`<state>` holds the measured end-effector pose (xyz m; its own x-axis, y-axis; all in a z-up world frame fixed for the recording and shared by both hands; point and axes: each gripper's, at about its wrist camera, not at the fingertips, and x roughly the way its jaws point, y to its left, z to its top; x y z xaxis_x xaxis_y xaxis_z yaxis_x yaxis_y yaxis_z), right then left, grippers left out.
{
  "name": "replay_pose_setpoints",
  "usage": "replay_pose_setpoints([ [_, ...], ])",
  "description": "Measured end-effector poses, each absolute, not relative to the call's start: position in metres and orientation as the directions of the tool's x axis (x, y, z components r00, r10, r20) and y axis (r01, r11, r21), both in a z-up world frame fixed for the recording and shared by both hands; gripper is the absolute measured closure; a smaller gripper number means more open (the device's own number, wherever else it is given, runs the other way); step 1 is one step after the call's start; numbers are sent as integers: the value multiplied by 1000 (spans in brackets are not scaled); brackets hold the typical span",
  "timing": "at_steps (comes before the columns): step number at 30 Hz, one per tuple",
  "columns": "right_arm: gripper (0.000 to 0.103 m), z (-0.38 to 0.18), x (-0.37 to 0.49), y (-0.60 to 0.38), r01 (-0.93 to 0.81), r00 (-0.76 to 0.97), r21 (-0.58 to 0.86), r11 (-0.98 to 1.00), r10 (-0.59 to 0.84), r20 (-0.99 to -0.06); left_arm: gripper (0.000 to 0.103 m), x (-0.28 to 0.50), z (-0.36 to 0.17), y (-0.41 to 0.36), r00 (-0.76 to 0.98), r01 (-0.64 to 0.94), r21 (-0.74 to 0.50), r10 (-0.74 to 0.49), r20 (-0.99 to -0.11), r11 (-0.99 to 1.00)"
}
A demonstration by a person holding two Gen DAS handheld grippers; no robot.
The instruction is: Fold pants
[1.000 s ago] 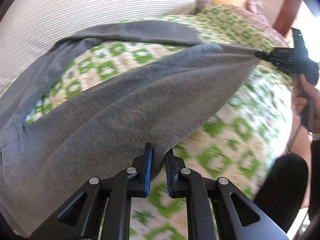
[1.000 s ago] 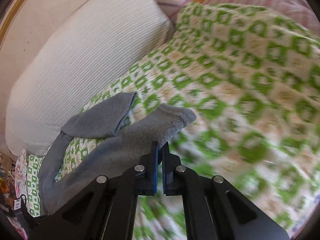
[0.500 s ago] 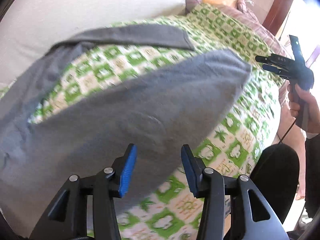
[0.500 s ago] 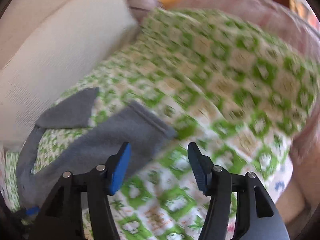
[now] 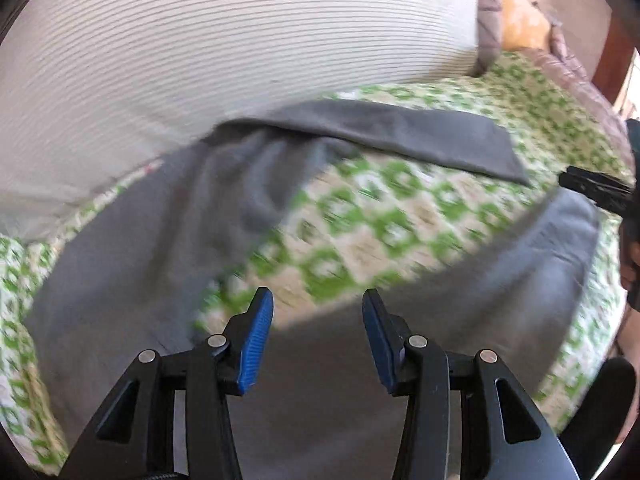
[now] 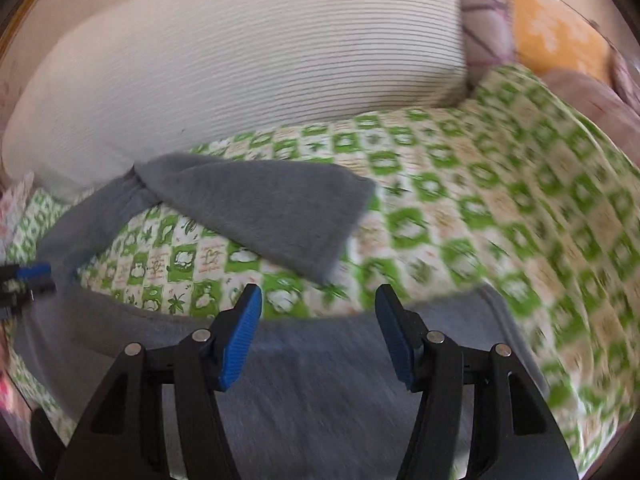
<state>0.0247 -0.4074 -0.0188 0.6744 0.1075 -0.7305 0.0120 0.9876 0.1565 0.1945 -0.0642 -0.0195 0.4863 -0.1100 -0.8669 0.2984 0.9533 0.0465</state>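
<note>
Grey pants (image 5: pixel 132 264) lie spread on a green-and-white patterned bedspread (image 5: pixel 392 216), the two legs apart in a V. The far leg (image 5: pixel 400 136) runs along the pillow; the near leg (image 5: pixel 500 288) lies under my left gripper (image 5: pixel 318 312). That gripper is open with nothing between its blue pads (image 5: pixel 256 340). In the right wrist view the far leg (image 6: pixel 260 204) points right and the near leg (image 6: pixel 340 360) lies below my right gripper (image 6: pixel 318 308), which is open and empty. The other gripper's tip (image 6: pixel 32 276) shows at the left edge.
A large white ribbed pillow (image 5: pixel 240 48) lies along the back of the bed. Pink and orange bedding (image 6: pixel 560 36) is piled at the far right. The right gripper's black body (image 5: pixel 600 192) and a hand show at the left view's right edge.
Both grippers let go of the near pant leg and opened. The leg now lies flat on the bedspread. Both cameras have swung toward the gap between the two legs.
</note>
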Motion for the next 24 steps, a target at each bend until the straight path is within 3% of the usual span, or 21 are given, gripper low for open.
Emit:
replay_pose_setpoints([
  [4,43,-31,55,-379,-67,640,76,995,102,-762,53,236,-25,-56,518,320,169,-23,-855,932],
  [11,43,-57,90,-346,-166,599,-169,972,-37,-800,51,323,-47,-33,538,315,391,176,-824,865],
  [15,43,-62,101,-341,-172,617,-227,958,-75,-783,49,369,-54,-19,491,324,357,167,-855,876],
  [22,44,-64,126,-349,-176,602,-138,975,-4,-799,47,404,-75,-38,452,432,353,139,-881,830],
  [24,58,-65,130,-350,-181,601,-112,977,20,-799,47,411,-79,-41,450,431,363,152,-880,826],
])
